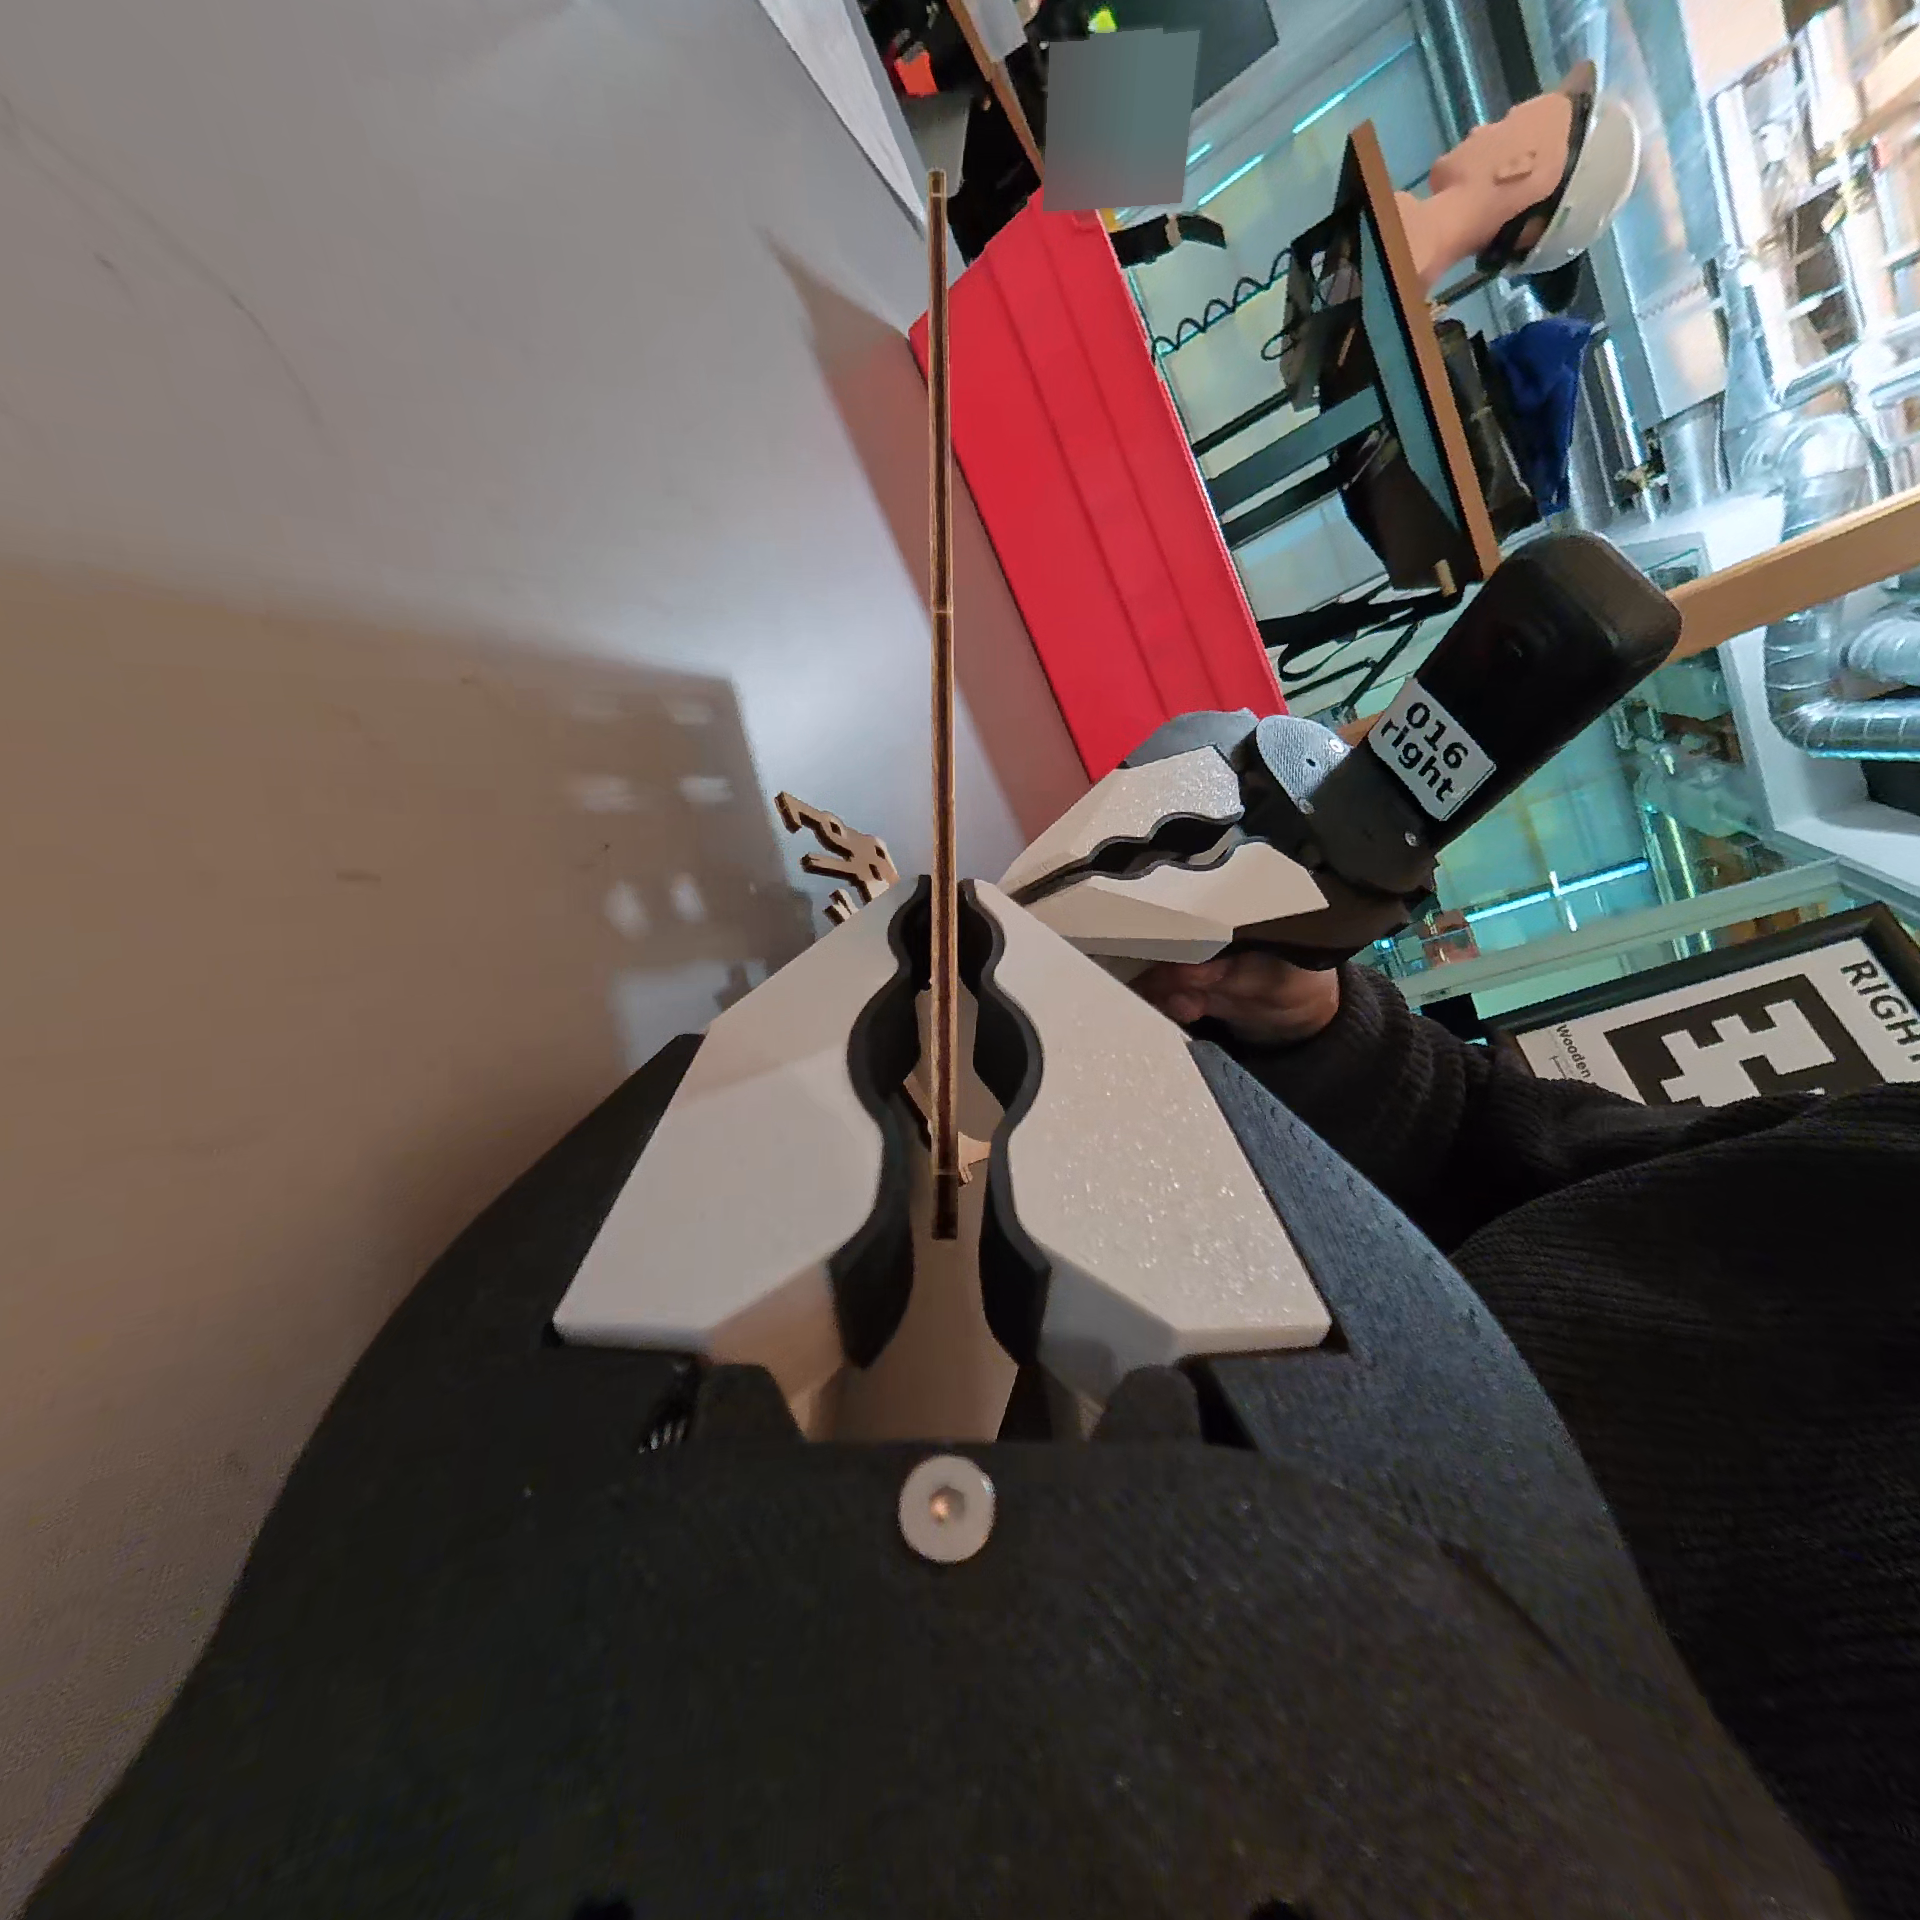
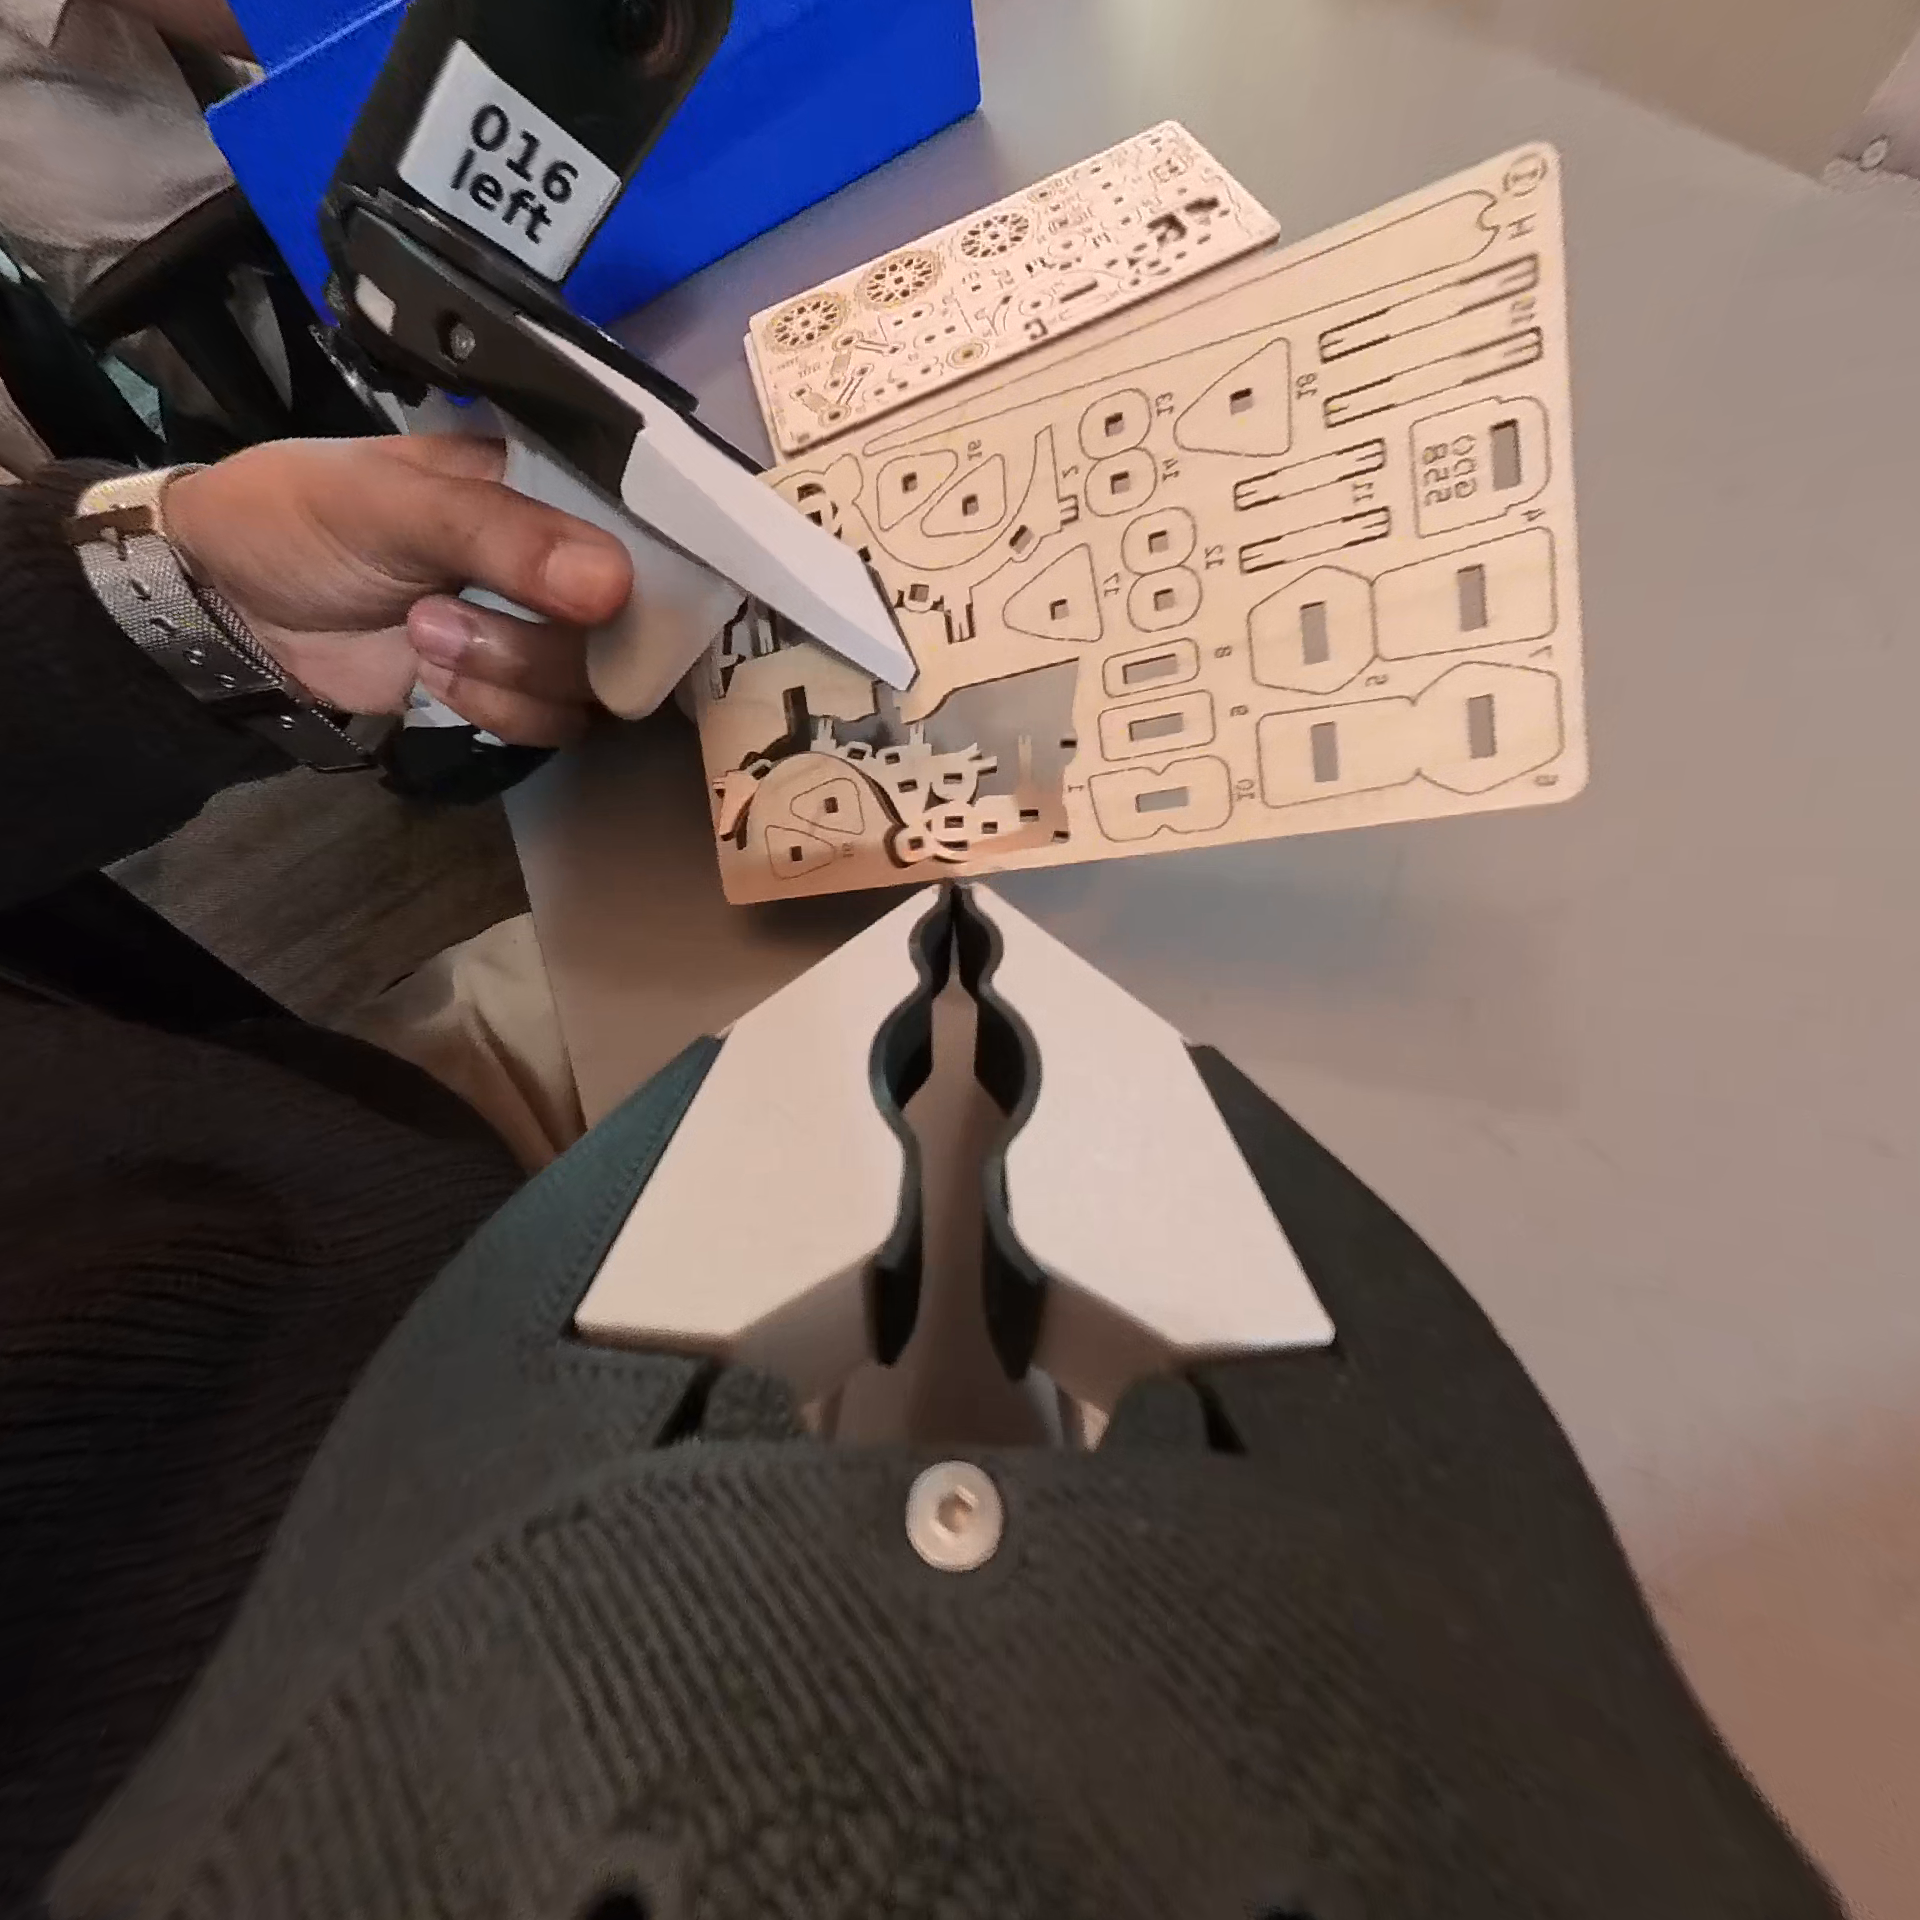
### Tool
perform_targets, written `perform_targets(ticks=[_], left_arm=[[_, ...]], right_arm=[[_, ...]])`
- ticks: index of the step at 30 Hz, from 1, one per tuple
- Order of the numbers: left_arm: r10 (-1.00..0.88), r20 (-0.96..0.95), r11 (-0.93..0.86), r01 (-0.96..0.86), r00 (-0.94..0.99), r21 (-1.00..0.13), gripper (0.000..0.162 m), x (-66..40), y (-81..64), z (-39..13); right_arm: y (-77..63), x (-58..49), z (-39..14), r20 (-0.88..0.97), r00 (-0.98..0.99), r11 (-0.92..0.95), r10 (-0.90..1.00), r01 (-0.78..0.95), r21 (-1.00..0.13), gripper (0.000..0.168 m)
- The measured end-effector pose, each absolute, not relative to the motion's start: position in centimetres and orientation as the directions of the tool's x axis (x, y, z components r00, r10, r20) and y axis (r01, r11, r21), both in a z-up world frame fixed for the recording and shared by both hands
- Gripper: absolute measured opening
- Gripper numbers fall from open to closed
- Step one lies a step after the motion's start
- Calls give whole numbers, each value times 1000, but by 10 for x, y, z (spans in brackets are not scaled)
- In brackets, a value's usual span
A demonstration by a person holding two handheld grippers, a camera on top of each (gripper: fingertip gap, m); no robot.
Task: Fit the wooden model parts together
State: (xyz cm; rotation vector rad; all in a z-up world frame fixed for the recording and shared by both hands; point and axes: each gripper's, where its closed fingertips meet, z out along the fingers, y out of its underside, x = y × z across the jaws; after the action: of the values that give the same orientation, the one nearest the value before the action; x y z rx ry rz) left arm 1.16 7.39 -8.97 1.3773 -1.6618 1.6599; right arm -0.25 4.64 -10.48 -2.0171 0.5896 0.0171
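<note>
My left gripper (image 1: 943,904) is shut on a thin laser-cut wooden sheet (image 1: 940,520), seen edge-on and held upright. In the right wrist view the sheet (image 2: 1299,582) shows its face, with several outlined parts and some cut-outs near its lower left. The left gripper (image 2: 894,665) clamps it at the left edge. My right gripper (image 2: 951,899) is shut, its tips touching the sheet's lower edge by a small fretted part (image 2: 956,831). I cannot tell if it pinches anything. It also shows in the left wrist view (image 1: 1023,883).
A second wooden parts sheet (image 2: 1008,291) lies flat on the grey table (image 2: 1610,1039). A blue box (image 2: 810,125) stands behind it. A red box (image 1: 1091,520) stands on the table farther off. A loose wooden piece (image 1: 831,847) sits behind the held sheet. The gap from one gripper's tips to the other's is roughly 4 cm.
</note>
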Motion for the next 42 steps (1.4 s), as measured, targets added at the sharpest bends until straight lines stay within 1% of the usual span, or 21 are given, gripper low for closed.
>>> perform_targets(ticks=[3, 8, 11, 14, 16, 19, 21, 23, 26, 27, 29, 30, 33, 35, 37, 39, 40, 42], left_arm=[[-338, 839, -204, -837, -426, -508, 1, 12, 74, -89], [-289, 861, -261, -831, -419, -492, 1, 16, 77, -80], [-252, 873, -294, -826, -417, -480, 1, 19, 80, -75], [-199, 886, -311, -830, -419, -463, 0, 16, 77, -69], [-179, 888, -306, -834, -423, -459, 1, 13, 73, -68], [-172, 890, -321, -830, -422, -456, 3, 14, 75, -66], [-159, 897, -328, -835, -413, -442, 21, 14, 76, -65], [-151, 901, -322, -841, -406, -434, 23, 13, 76, -66], [-183, 902, -268, -864, -390, -427, 27, 8, 71, -74], [-187, 901, -255, -867, -391, -429, 26, 6, 71, -75], [-185, 901, -237, -872, -392, -428, 13, 4, 70, -77], [-156, 905, -231, -876, -395, -423, 8, 1, 69, -74], [-88, 921, -260, -883, -381, -390, 1, 0, 70, -67], [-31, 923, -290, -880, -383, -375, 0, 1, 73, -58], [44, 930, -317, -887, -366, -334, 1, 2, 76, -50], [110, 929, -336, -893, -352, -299, 1, 2, 79, -43], [137, 928, -338, -897, -347, -285, 1, 1, 79, -40], [176, 926, -331, -907, -333, -263, 1, -1, 78, -36]], right_arm=[[49, -5, -107, -252, 884, -392, -394, -409, -824, 0], [49, -3, -109, -278, 868, -383, -412, -442, -811, 13], [53, -3, -99, -387, 838, -290, -385, -508, -811, 20], [59, -7, -92, -520, 788, -213, -329, -599, -772, 26], [61, -8, -88, -583, 756, -169, -296, -642, -747, 17], [60, -7, -82, -658, 714, -110, -238, -693, -712, 11], [58, -3, -78, -693, 686, -62, -222, -719, -692, 8], [55, 0, -77, -708, 673, -42, -216, -730, -682, 9], [51, 5, -75, -707, 671, -18, -222, -728, -685, 9], [50, 7, -74, -703, 674, -11, -226, -723, -690, 9], [48, 9, -73, -693, 685, -7, -226, -712, -702, 9], [48, 9, -73, -687, 689, -14, -229, -708, -706, 10], [47, 9, -67, -672, 712, 5, -204, -685, -728, 16], [45, 11, -61, -662, 723, 35, -196, -669, -742, 21], [42, 14, -55, -645, 739, 57, -194, -648, -759, 22], [39, 17, -52, -598, 774, 55, -207, -601, -797, 22], [38, 18, -51, -546, 806, 39, -229, -553, -833, 24], [36, 18, -49, -381, 879, -22, -287, -404, -914, 25]])
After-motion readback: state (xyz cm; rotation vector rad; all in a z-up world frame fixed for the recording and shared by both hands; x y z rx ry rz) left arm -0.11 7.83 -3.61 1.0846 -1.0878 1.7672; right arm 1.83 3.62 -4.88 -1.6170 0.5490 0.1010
